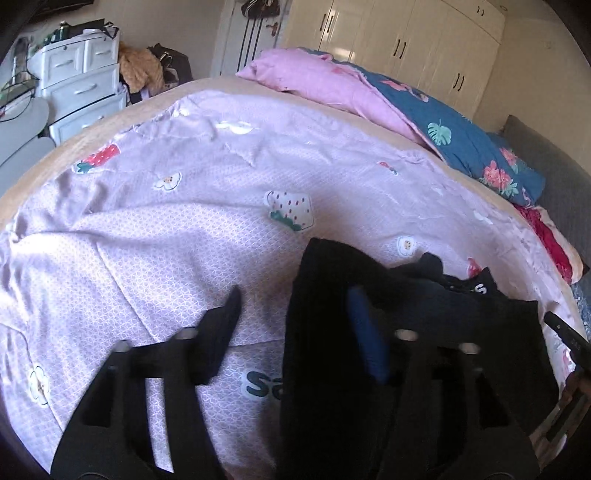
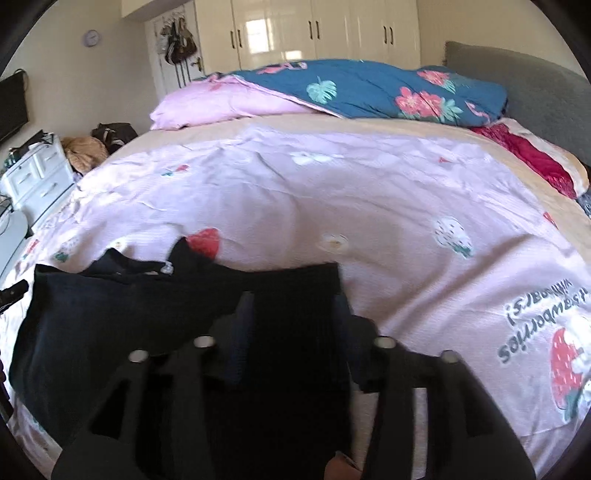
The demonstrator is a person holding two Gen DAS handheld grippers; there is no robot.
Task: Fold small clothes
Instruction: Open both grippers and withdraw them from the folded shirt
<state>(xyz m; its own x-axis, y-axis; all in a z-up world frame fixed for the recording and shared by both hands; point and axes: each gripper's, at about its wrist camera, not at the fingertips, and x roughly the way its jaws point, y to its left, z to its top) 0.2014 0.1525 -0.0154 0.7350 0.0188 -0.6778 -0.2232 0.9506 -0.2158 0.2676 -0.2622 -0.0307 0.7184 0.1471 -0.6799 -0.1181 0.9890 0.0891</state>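
A black garment [image 1: 424,332] lies at the near edge of the bed on a lilac strawberry-print sheet [image 1: 184,229]. In the left wrist view my left gripper [image 1: 295,306] stands open; its left finger [image 1: 221,325] is over bare sheet and its right, blue-padded finger [image 1: 365,332] is against a raised edge of the black cloth. In the right wrist view the same garment [image 2: 122,325] spreads to the left, and a ribbed black edge [image 2: 295,332] runs up between the fingers of my right gripper [image 2: 295,314], which is shut on it.
A pink and blue floral duvet [image 2: 332,92] is bunched at the far side of the bed, with a red cloth [image 2: 535,166] and grey headboard [image 2: 517,81] at right. White drawers [image 1: 81,85] stand left of the bed. Wardrobes [image 2: 314,29] line the far wall.
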